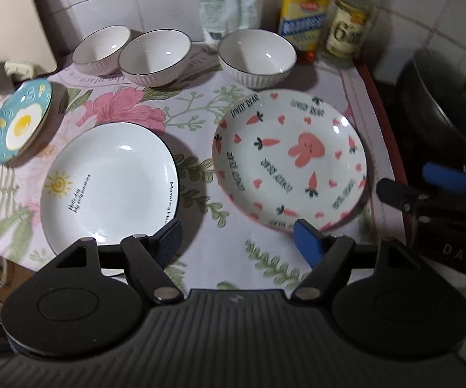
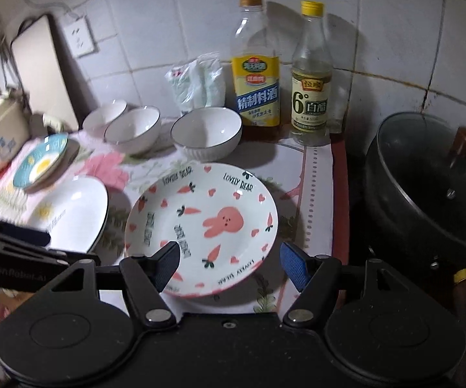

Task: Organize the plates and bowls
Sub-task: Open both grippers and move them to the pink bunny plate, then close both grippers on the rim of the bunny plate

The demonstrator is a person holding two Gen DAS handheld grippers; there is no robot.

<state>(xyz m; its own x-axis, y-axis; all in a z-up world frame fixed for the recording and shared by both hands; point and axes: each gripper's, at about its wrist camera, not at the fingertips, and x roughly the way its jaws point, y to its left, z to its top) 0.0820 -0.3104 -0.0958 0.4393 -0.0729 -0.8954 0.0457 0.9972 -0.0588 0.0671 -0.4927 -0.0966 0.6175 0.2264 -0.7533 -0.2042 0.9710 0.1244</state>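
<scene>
A rabbit-and-carrot plate (image 1: 289, 158) (image 2: 200, 226) lies on the floral mat, right of a white sun plate (image 1: 110, 184) (image 2: 71, 213). A small blue egg plate (image 1: 19, 121) (image 2: 40, 165) leans at the far left. Three white ribbed bowls (image 1: 102, 48) (image 1: 155, 55) (image 1: 257, 56) stand along the back; they also show in the right wrist view (image 2: 105, 118) (image 2: 132, 129) (image 2: 207, 132). My left gripper (image 1: 238, 242) is open and empty, above the mat between the two big plates. My right gripper (image 2: 229, 262) is open and empty over the rabbit plate's near edge.
Two bottles (image 2: 255, 64) (image 2: 310, 77) and a plastic bag (image 2: 197, 84) stand against the tiled wall. A black lidded pot (image 2: 427, 187) sits at the right. A cutting board (image 2: 45, 71) and a cream container (image 2: 0, 129) are at the left.
</scene>
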